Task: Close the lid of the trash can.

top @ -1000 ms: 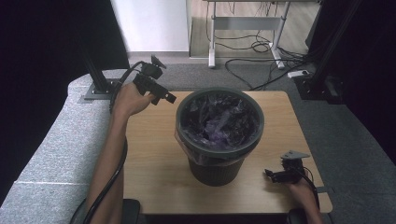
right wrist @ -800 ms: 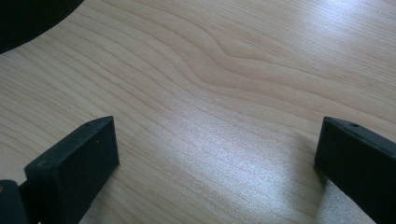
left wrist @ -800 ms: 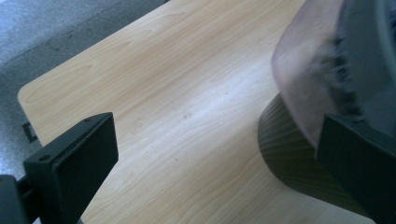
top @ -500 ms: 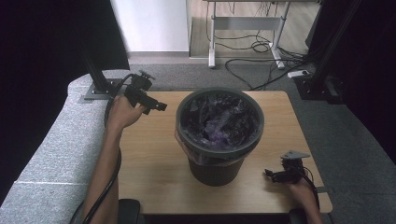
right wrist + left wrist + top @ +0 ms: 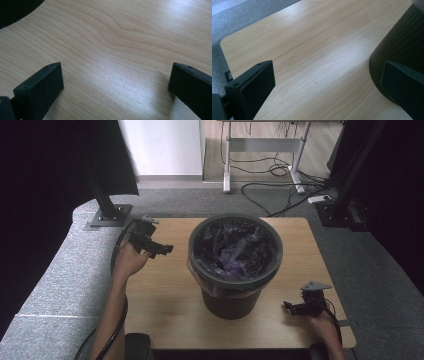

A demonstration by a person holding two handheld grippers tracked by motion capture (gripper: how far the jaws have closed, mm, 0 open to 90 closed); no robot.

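At the middle of the worktop [image 5: 165, 295] stands the lined bin [image 5: 234, 262]; the left claw [image 5: 162, 250], spread and empty, hovers beside its rim, seemingly approaching the liner. The right claw [image 5: 290, 307], also spread, rests near the base.

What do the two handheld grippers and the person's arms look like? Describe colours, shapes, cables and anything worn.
Both grippers are black. The left gripper trails a black cable looping past the wrist. The right gripper carries a grey three-cornered plate on top. Each has two flat, blocky black fingers with squared tips. The forearms are bare, with no sleeves showing.
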